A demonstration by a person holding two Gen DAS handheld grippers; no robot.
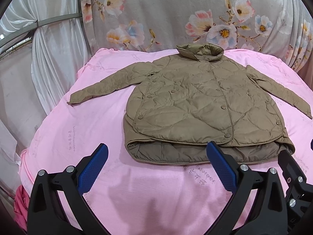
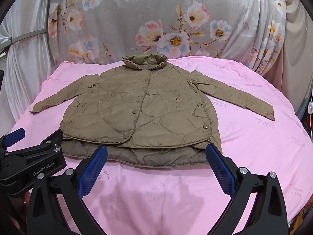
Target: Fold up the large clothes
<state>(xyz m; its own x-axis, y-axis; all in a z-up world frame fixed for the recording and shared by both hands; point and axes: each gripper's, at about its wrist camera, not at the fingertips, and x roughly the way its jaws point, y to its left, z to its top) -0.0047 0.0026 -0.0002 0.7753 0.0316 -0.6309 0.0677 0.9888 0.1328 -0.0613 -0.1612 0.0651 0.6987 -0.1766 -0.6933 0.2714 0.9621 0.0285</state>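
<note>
A brown quilted jacket [image 1: 195, 105] lies flat and buttoned on a pink sheet [image 1: 78, 129], collar at the far side, both sleeves spread out sideways. It also shows in the right wrist view [image 2: 140, 113]. My left gripper [image 1: 156, 152] is open and empty, just short of the jacket's near hem, towards its left half. My right gripper [image 2: 156, 152] is open and empty over the near hem, its fingers [image 2: 221, 166] astride the hem's right half. The left gripper's body [image 2: 33, 162] shows at the left of the right wrist view.
The pink sheet [image 2: 254, 146] covers a rounded table. A grey floral cloth [image 1: 176, 15] hangs behind it. White curtains [image 1: 49, 58] hang at the left. A pink-red cloth [image 1: 19, 205] lies low at the left edge. A white cable with a switch [image 2: 310, 107] hangs at the right.
</note>
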